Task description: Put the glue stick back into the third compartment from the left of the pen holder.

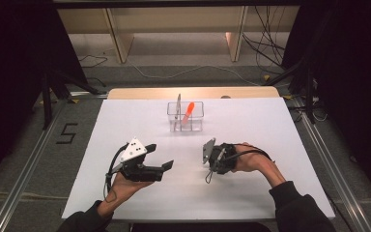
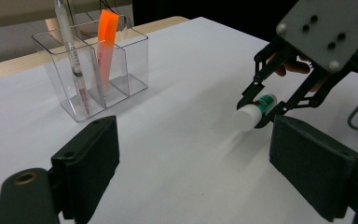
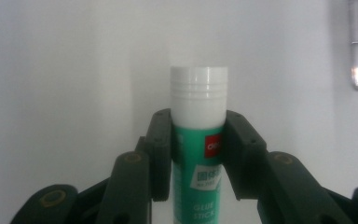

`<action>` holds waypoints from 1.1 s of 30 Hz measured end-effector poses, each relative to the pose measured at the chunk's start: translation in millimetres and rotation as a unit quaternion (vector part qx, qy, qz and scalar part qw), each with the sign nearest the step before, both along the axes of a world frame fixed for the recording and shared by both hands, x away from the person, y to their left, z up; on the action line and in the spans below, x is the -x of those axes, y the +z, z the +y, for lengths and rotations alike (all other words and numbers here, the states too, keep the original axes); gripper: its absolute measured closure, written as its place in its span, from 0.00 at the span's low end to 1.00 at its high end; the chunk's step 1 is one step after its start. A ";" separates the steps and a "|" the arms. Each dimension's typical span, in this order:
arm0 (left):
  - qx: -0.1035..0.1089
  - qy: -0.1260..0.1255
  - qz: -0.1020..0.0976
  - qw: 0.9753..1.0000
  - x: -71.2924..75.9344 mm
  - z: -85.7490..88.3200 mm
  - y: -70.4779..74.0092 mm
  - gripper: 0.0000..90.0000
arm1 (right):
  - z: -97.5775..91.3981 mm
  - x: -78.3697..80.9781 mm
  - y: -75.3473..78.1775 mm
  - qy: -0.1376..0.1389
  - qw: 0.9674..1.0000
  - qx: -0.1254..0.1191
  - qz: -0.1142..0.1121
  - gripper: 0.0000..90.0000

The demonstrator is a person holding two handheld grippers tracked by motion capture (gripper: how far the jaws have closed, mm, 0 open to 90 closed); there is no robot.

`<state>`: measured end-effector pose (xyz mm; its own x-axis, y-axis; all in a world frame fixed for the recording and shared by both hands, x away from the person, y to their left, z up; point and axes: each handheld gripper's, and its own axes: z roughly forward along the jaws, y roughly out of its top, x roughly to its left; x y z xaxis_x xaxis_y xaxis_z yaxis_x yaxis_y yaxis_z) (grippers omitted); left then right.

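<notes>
— White table point(image 1: 125, 121) from the high view: where do the grippers sit from the clear organiser point(image 1: 185, 116)?
— Both nearer the person; left gripper point(image 1: 162, 155) gapes empty, right gripper point(image 1: 206, 162) opposite it.
— Left gripper view?
— Glue stick point(image 2: 256, 110) right of the organiser, low over the table.
— Right gripper view?
— Jaws pinch its green body.

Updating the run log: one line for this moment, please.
right gripper: shut on glue stick | left gripper: open, idle | organizer: holds pen, orange marker
</notes>
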<state>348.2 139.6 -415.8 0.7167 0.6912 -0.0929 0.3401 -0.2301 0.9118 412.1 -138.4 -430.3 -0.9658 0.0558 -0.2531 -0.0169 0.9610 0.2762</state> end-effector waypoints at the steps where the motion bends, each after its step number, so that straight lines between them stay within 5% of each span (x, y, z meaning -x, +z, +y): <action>1: -0.001 0.000 0.000 1.000 0.0 0.2 0.1 0.17 | -1.8 -2.4 2.4 0.001 1.000 -0.009 -0.004 0.73; 6: 0.003 0.001 -0.001 1.000 0.2 0.5 0.3 0.17 | -8.4 -9.3 11.6 -0.044 0.996 -0.076 -0.014 0.73; 9: 0.004 0.001 -0.003 1.000 0.4 0.8 0.5 0.17 | -13.8 -14.6 16.7 -0.092 0.987 -0.134 -0.017 0.73; 13: 0.008 0.003 -0.007 1.000 0.3 1.4 0.7 0.17 | -20.8 -22.8 21.8 -0.146 0.970 -0.190 -0.032 0.73; 15: 0.010 0.004 -0.006 1.000 0.4 2.0 1.0 0.17 | -24.7 -26.5 24.2 -0.170 0.959 -0.226 -0.034 0.73; 17: 0.012 0.005 -0.006 1.000 0.5 2.4 1.2 0.17 | -28.4 -31.1 26.3 -0.198 0.943 -0.264 -0.037 0.73; 22: 0.019 0.005 -0.011 1.000 1.1 3.0 2.0 0.17 | -29.7 -39.1 29.5 -0.234 0.918 -0.318 -0.037 0.73; 29: 0.023 0.010 -0.015 1.000 1.4 4.3 2.9 0.17 | -24.9 -48.5 31.9 -0.271 0.892 -0.360 -0.041 0.73; 33: 0.029 0.014 -0.014 0.999 1.1 5.5 3.1 0.17 | -22.5 -53.2 33.8 -0.284 0.880 -0.378 -0.048 0.73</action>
